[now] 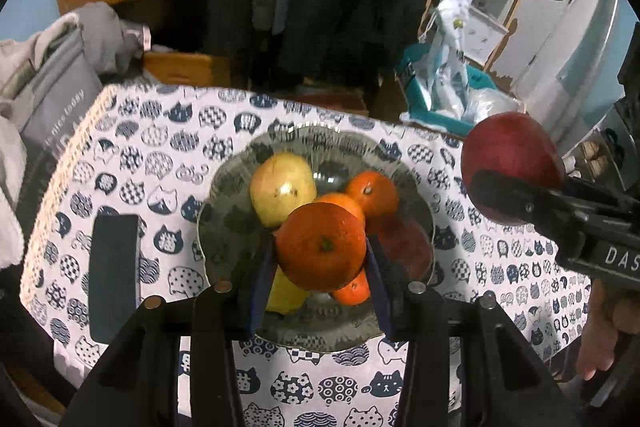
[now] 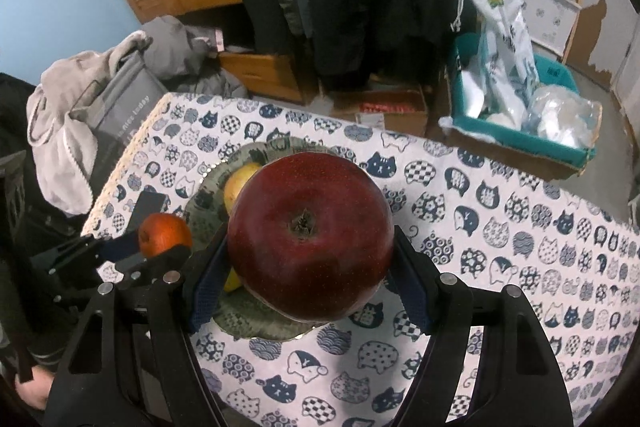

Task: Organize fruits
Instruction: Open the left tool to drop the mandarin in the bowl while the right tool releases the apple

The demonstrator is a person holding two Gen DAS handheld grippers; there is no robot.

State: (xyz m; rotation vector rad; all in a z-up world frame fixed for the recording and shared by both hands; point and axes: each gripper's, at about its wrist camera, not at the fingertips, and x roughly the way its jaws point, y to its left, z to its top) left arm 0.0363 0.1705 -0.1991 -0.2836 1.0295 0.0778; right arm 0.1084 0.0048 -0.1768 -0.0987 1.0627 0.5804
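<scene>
My left gripper [image 1: 320,255] is shut on an orange [image 1: 321,247] and holds it above a glass plate [image 1: 224,223]. The plate holds a yellow pear [image 1: 282,187], other oranges [image 1: 373,194], a red apple [image 1: 404,243] and a yellow fruit [image 1: 286,293]. My right gripper [image 2: 310,259] is shut on a large dark red apple [image 2: 310,241] above the plate [image 2: 208,195]. That apple also shows in the left wrist view [image 1: 512,163], to the right of the plate. The left gripper's orange shows in the right wrist view [image 2: 164,233], at the left.
The table has a cat-print cloth [image 1: 168,147]. A dark phone [image 1: 114,267] lies left of the plate. Grey bags and clothes [image 1: 52,75] sit beyond the left edge. A teal bin with plastic bags [image 2: 520,107] stands on the floor behind the table.
</scene>
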